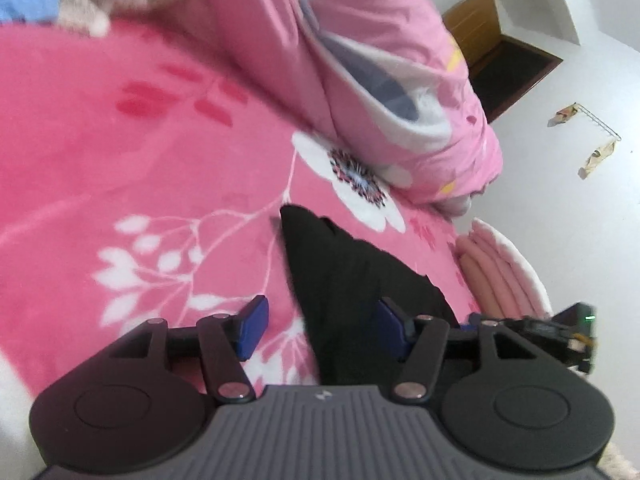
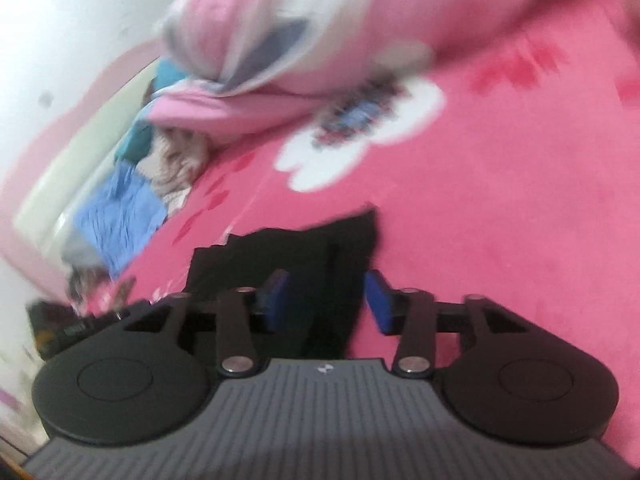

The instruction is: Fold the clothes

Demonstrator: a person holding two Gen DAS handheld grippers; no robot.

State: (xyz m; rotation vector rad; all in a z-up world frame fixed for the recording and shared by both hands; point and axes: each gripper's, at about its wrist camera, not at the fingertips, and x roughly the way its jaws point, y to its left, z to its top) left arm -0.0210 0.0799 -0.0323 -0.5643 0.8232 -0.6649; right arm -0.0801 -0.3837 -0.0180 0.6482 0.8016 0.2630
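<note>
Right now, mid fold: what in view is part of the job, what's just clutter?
Job:
- black garment on the pink floral blanket
- left gripper, open
- right gripper, open

Lying about:
- pink quilt, bunched
- blue cloth
- folded pink stack
- wooden cabinet

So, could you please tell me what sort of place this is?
Most likely a bedroom: a pink floral blanket covers a bed, a bunched pink quilt lies on it, and a black garment is spread out for folding.
</note>
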